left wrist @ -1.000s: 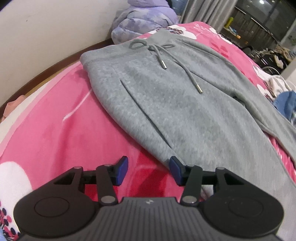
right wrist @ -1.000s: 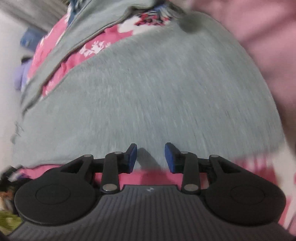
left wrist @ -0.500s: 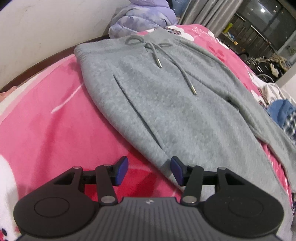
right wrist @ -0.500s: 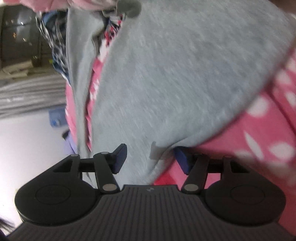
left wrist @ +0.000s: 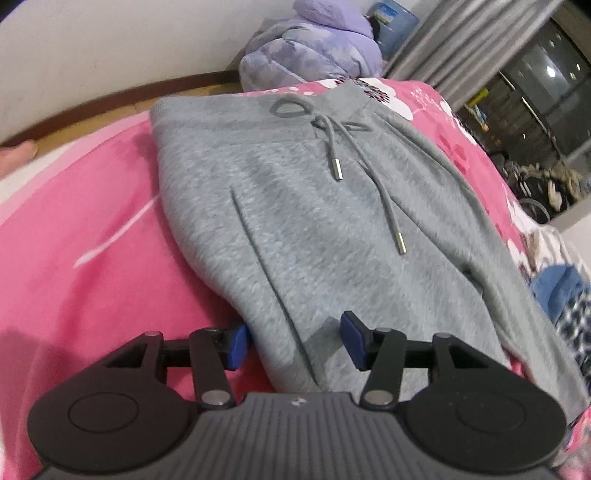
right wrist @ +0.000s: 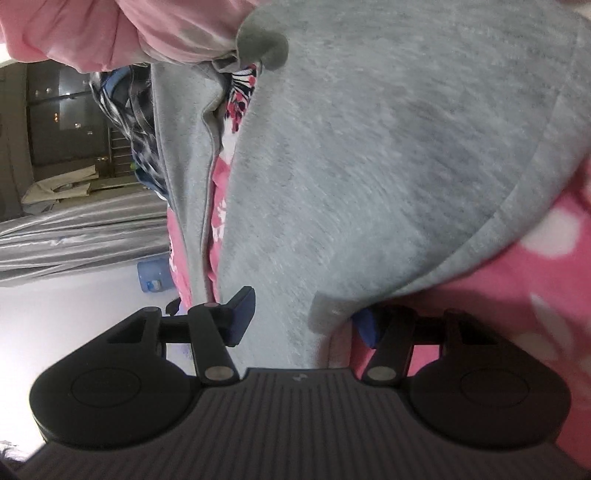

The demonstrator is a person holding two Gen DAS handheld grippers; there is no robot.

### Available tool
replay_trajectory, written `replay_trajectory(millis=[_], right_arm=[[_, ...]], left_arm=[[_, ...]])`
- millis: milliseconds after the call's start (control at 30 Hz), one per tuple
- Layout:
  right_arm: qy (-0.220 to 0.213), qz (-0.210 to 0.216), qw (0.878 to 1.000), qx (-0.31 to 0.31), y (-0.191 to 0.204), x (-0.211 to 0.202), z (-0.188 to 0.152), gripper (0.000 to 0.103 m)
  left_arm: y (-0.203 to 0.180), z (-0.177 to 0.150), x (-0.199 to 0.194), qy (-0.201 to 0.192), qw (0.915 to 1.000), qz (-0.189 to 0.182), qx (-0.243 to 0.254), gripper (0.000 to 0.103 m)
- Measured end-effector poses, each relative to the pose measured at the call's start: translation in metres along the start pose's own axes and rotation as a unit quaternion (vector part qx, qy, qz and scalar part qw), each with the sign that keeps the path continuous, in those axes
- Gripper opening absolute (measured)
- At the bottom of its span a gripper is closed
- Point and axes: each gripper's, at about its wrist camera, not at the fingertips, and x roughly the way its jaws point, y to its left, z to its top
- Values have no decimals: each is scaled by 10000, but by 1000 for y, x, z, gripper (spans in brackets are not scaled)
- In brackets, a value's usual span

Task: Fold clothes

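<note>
Grey sweatpants (left wrist: 295, 221) lie flat on a pink flowered blanket (left wrist: 92, 240), waistband and drawstring (left wrist: 334, 147) at the far end. My left gripper (left wrist: 293, 339) straddles the pants' near side edge. Its jaws are closing, the fabric lies between the blue pads, and they do not press it. In the rolled right wrist view, the grey leg end (right wrist: 369, 166) fills the frame. My right gripper (right wrist: 303, 321) has the cuff corner (right wrist: 325, 310) between its jaws, which are closing. Its right pad is partly hidden under the fabric.
A purple quilted jacket (left wrist: 314, 48) and a water bottle (left wrist: 391, 22) sit beyond the waistband by a grey curtain (left wrist: 461, 48). Blue and checked clothes (left wrist: 565, 295) lie at the right edge. A pale pink cloth (right wrist: 110, 33) bunches above the leg end.
My left gripper has slid sideways onto the pants' edge, so fabric now sits between its pads. The right gripper rolled strongly and its jaws spread wider around the cuff.
</note>
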Motion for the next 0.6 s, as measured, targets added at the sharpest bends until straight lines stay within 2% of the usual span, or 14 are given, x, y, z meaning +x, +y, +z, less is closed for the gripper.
replay_trajectory(millis=[100,167,200,267,333,467,600], right_arm=[[101,0,9999,51,-4,6,-6,49],[135,-12,9999,102,-5,7,-5,48],[120,-29,9999,100,-4,8,-2,46],[39,-65,10000,51,1,12,3,36],[-41,-193,9995,-237,13,13,2,17],[-240,-278,9969,-700,35,8,-3,7],[-452,-69,9923,-1155,68,-1,-4,6]], left_arm=[[9,-9,-5,43,9999,-93,-36,34],[12,-7,-4,78,9999,-80,-5,29],[11,-3,-3,63,10000,-54,-51,23],[8,3,-1,5,9999,-19,-172,14],[2,3,-4,-110,9998,42,-178,12],[-15,-3,-22,-461,9986,228,98,11],[-25,11,-37,-698,9975,-64,-27,11]])
